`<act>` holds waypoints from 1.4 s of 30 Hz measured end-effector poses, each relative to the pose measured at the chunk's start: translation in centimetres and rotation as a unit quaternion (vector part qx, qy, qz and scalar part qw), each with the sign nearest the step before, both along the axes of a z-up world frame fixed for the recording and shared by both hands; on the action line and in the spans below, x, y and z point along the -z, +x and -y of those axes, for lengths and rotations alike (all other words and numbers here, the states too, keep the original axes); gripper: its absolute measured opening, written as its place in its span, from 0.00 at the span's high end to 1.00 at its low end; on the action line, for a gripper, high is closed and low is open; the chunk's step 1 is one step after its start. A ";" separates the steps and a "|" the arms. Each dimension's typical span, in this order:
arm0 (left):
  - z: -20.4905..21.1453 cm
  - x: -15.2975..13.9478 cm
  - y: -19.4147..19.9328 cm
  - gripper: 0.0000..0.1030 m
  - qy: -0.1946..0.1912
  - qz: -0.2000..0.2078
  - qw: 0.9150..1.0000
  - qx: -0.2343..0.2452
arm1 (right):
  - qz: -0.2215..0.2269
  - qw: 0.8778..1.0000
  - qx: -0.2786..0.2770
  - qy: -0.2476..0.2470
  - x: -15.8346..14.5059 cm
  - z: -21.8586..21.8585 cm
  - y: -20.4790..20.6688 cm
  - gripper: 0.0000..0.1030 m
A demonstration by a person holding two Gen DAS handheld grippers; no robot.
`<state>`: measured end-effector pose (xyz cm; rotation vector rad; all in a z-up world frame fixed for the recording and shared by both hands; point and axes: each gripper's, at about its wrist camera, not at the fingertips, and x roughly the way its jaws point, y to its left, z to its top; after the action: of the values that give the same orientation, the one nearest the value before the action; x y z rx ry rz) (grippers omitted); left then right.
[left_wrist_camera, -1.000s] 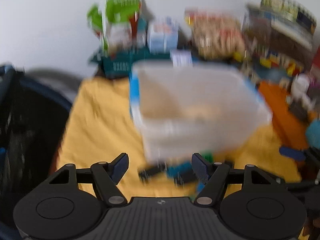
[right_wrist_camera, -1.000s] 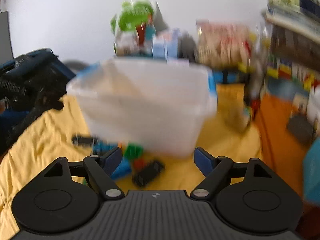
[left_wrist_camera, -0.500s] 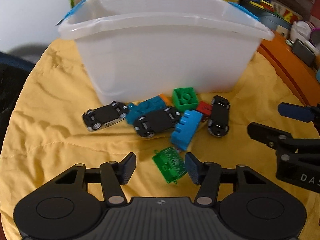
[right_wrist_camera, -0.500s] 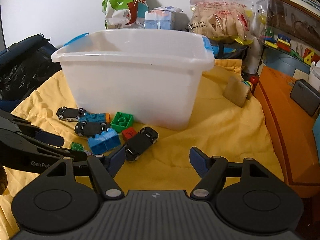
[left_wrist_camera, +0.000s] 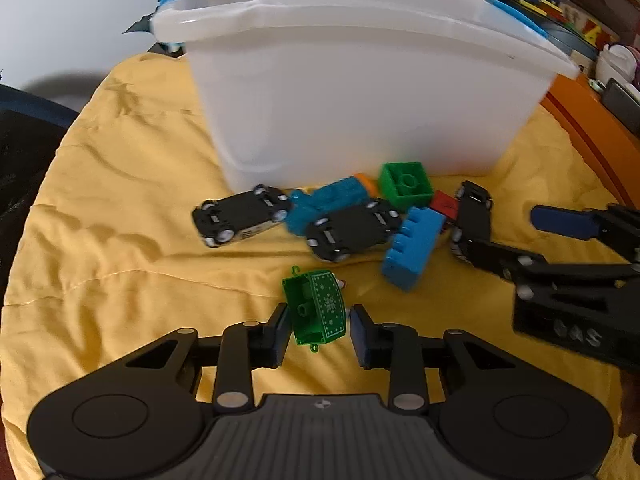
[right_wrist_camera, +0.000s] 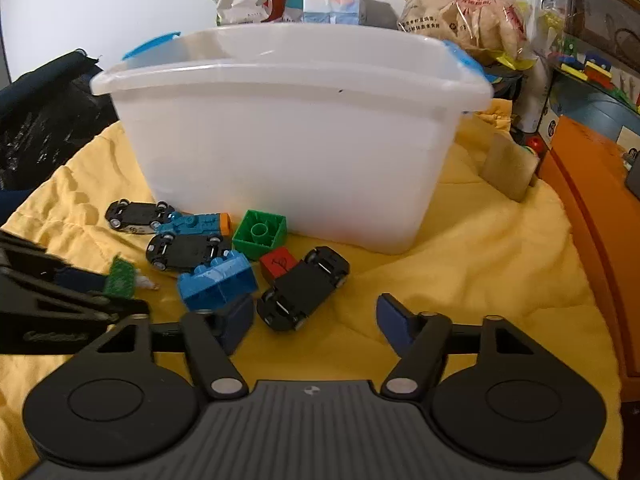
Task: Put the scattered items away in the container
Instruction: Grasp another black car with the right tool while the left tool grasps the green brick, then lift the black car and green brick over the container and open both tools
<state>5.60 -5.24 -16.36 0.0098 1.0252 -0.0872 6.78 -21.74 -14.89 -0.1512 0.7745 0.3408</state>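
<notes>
A white plastic bin (left_wrist_camera: pixel 360 92) (right_wrist_camera: pixel 296 136) stands on a yellow cloth (left_wrist_camera: pixel 120 240). Toys lie in front of it: black toy cars (left_wrist_camera: pixel 240 216) (left_wrist_camera: pixel 352 230) (right_wrist_camera: pixel 304 288), a teal train (left_wrist_camera: pixel 328 200), a green brick (left_wrist_camera: pixel 406 184), a blue brick (left_wrist_camera: pixel 412 248) (right_wrist_camera: pixel 218 282) and a small red block (right_wrist_camera: pixel 278 262). My left gripper (left_wrist_camera: pixel 320 336) has its fingers close on both sides of a small green toy piece (left_wrist_camera: pixel 318 308), with narrow gaps. My right gripper (right_wrist_camera: pixel 316 320) is open, just in front of the nearest black car.
Snack bags (right_wrist_camera: pixel 464 12) and a carton (right_wrist_camera: pixel 336 8) stand behind the bin. An orange surface (right_wrist_camera: pixel 592 208) and cluttered shelves lie to the right. A dark bag (right_wrist_camera: pixel 44 120) is at the left. A wooden block (right_wrist_camera: pixel 508 168) lies right of the bin.
Both grippers have dropped toward the toys. My left gripper's fingers have narrowed around the green piece. My right gripper has moved closer to the black car.
</notes>
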 end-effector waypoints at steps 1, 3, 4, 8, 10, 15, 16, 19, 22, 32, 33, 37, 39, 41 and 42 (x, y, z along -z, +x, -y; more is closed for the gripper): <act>-0.1 -0.1 -0.1 0.66 0.002 0.001 1.000 0.001 | -0.001 1.000 0.005 0.001 0.2 -0.2 0.2 0.42; -0.4 -0.1 -0.3 0.66 0.002 0.002 1.000 0.000 | -0.009 1.000 0.014 0.004 0.7 -0.6 0.7 0.42; -0.5 -0.2 -0.3 0.66 0.002 0.001 1.000 -0.001 | -0.014 1.000 0.020 0.004 1.1 -0.7 0.9 0.42; -0.7 -0.3 -0.5 0.66 -0.001 0.000 1.000 -0.005 | -0.016 0.999 0.033 0.013 1.9 -1.2 1.1 0.41; -0.7 -0.5 -0.5 0.66 0.000 0.000 1.000 -0.003 | -0.016 0.999 0.033 0.021 2.0 -1.1 1.2 0.57; -0.7 -0.7 -0.5 0.66 -0.004 0.005 1.000 0.001 | -0.023 0.998 0.032 0.043 1.6 0.0 0.5 0.80; -0.7 -0.7 -0.5 0.66 -0.005 0.007 1.000 0.002 | -0.021 0.998 0.034 0.046 1.4 0.4 0.3 0.81; -0.5 -0.7 -0.4 0.66 -0.007 0.009 1.000 0.007 | -0.018 0.998 0.040 0.054 1.1 1.6 -0.4 0.83; -0.4 -0.5 -0.2 0.66 -0.007 0.004 1.000 0.009 | -0.015 0.998 0.037 0.048 1.1 2.2 -0.7 0.83; -0.7 -0.1 -0.3 0.66 -0.001 -0.005 1.000 0.009 | -0.012 0.999 0.037 0.033 1.7 0.8 1.2 0.58; -0.7 -0.1 -0.3 0.66 0.000 -0.005 1.000 0.009 | -0.011 0.999 0.037 0.032 1.8 0.7 1.4 0.59; -0.8 -0.1 -0.2 0.66 -0.001 -0.004 1.000 0.009 | -0.009 0.999 0.027 0.030 1.9 0.7 1.8 0.68; -0.7 -0.1 -0.3 0.66 -0.003 -0.003 1.000 0.012 | -0.005 0.999 0.019 0.036 1.6 0.8 1.7 0.68; -0.8 -0.1 -0.3 0.67 -0.006 -0.003 1.000 0.015 | -0.002 0.999 0.017 0.038 1.2 0.8 1.4 0.68; -0.8 -0.1 -0.4 0.67 -0.008 -0.003 1.000 0.016 | 0.000 0.999 0.018 0.040 1.0 0.9 1.2 0.68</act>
<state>5.24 -4.40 -16.27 0.0109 1.0305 -0.1251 7.97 -22.66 -15.93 -0.0618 0.7619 0.3381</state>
